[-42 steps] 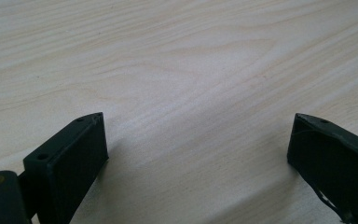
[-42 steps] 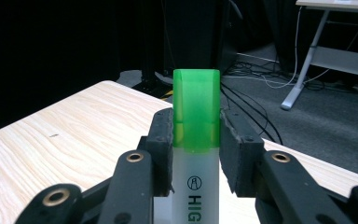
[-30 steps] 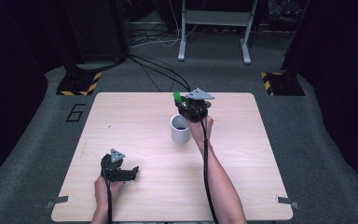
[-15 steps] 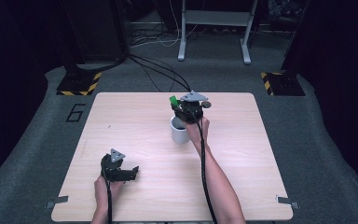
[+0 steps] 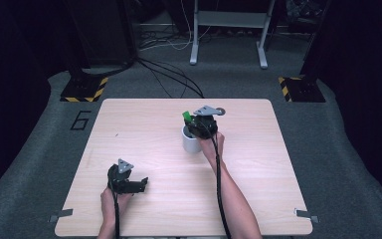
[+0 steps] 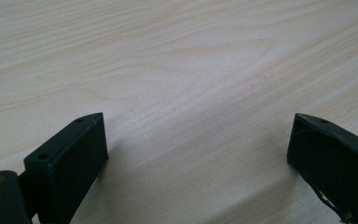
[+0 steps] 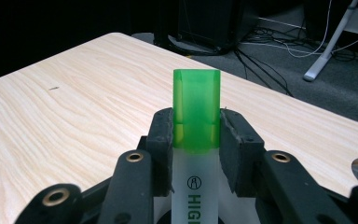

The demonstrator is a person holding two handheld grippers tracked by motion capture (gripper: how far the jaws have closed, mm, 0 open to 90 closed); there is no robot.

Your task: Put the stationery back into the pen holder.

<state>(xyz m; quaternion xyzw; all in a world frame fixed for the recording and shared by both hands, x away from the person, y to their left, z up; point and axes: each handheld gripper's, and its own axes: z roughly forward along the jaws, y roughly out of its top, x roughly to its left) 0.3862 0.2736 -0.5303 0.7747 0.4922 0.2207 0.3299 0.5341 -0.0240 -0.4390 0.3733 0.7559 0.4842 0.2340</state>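
Clamping a green-capped highlighter (image 7: 196,140) between its two black jaws, the right gripper (image 5: 195,123) hangs over the white cup (image 5: 191,142) near the middle of the wooden table (image 5: 144,124). In the right gripper view the pads press on both sides of the pen just where the translucent green cap meets the white barrel, and the pen stands upright between them. Black capitals on the barrel read "HIG", with the rest of the word cut off by the bottom edge; a small round logo sits just above those letters. In the high view the green cap (image 5: 186,116) shows at the gripper's far-left side, just above the cup's rim. The left gripper (image 5: 142,184) rests low on the table near the person's edge, well apart from the cup, its jaws spread wide with bare wood grain between them. On the grey floor left of the table, a large "6" (image 5: 81,120) is marked.
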